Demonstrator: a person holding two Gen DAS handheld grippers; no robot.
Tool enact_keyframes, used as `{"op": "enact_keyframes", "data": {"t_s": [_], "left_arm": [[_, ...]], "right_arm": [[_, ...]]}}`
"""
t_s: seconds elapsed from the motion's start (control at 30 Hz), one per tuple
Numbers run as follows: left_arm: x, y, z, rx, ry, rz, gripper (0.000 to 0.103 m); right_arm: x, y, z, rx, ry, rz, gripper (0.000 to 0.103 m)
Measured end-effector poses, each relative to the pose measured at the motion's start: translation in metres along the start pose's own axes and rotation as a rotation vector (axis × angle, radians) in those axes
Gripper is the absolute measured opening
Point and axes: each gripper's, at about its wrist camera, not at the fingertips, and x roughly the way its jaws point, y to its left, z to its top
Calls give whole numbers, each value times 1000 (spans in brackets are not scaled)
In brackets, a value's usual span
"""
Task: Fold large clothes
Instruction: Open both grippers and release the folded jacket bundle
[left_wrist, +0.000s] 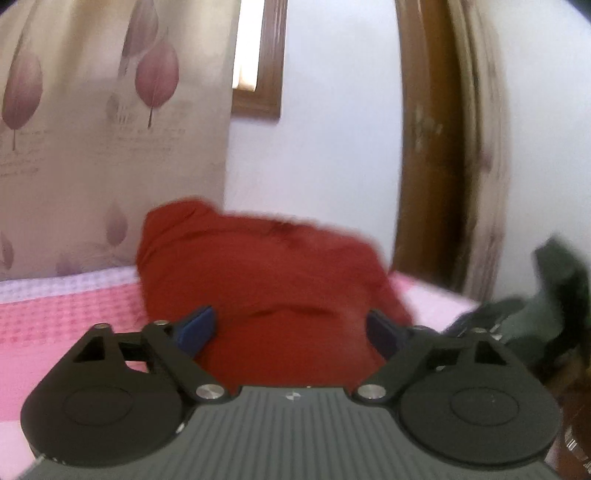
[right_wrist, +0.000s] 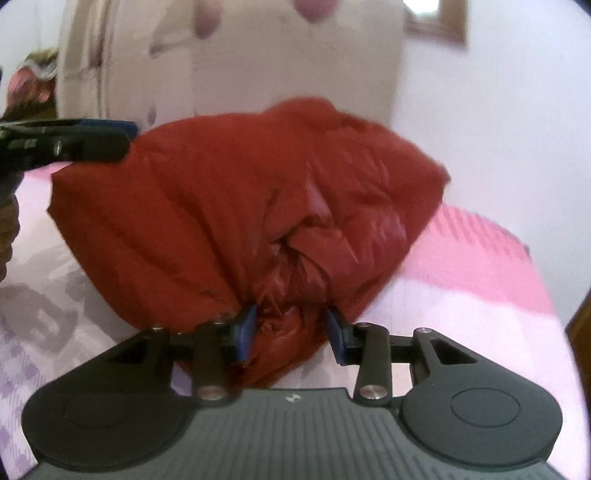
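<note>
A large red puffy jacket (right_wrist: 236, 206) lies bunched on a bed with a pink and white cover (right_wrist: 461, 273). My right gripper (right_wrist: 291, 328) is shut on a gathered wad of the jacket's shiny fabric between its blue pads (right_wrist: 246, 328). In the left wrist view the jacket (left_wrist: 266, 280) fills the space ahead of my left gripper (left_wrist: 291, 326), whose jaws stand wide apart with the fabric between and beyond them. The left gripper also shows in the right wrist view (right_wrist: 110, 136), at the jacket's far left edge.
A leaf-print curtain (left_wrist: 103, 129) hangs behind the bed by a white wall (left_wrist: 332, 147). A brown wooden door frame (left_wrist: 428, 166) stands at the right. A dark green garment (left_wrist: 546, 314) lies at the bed's right edge.
</note>
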Motion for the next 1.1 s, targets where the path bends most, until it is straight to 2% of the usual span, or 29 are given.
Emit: {"op": "enact_keyframes", "data": {"t_s": [0.07, 0.1, 0.2, 0.23, 0.3, 0.33, 0.4, 0.47, 0.53, 0.6, 0.7, 0.73, 0.8, 0.87, 0.97, 1.1], "left_arm": [[3, -1, -5, 26, -3, -2, 85], [4, -3, -7, 34, -1, 1, 88], [10, -12, -15, 95, 9, 27, 95], [11, -14, -17, 105, 12, 30, 96], [15, -12, -16, 105, 24, 35, 99], [17, -11, -15, 100, 30, 34, 100], [18, -9, -14, 97, 34, 33, 100], [19, -8, -13, 98, 33, 35, 100], [18, -8, -14, 98, 30, 32, 100], [17, -7, -14, 95, 30, 32, 100], [17, -7, -13, 83, 33, 34, 100], [17, -8, -13, 82, 33, 36, 100], [17, -9, -13, 81, 33, 41, 101], [17, -8, -13, 76, 37, 46, 101], [18, -8, -11, 76, 45, 54, 101], [22, -13, -7, 94, 68, 71, 102]], "right_arm": [[4, -3, -1, 34, 10, -6, 49], [7, -4, 0, 41, 22, -7, 50], [18, -16, 7, 87, 52, 11, 59], [18, -19, 7, 101, 56, 16, 64], [20, -27, 9, 151, 67, 15, 81], [20, -32, 10, 176, 65, 4, 85], [14, -36, 13, 205, 38, 16, 85], [1, -35, 23, 202, -9, -24, 85], [-14, -36, 35, 200, -95, -58, 84], [-28, -37, 54, 186, -182, -84, 80], [-35, -34, 90, 144, -294, -107, 63], [-30, -32, 102, 123, -305, -102, 56], [-9, -27, 125, 68, -278, -101, 46], [23, -20, 137, 0, -203, -98, 37], [69, -17, 131, -84, -44, -123, 33], [91, -33, 126, -37, 9, -109, 33]]}}
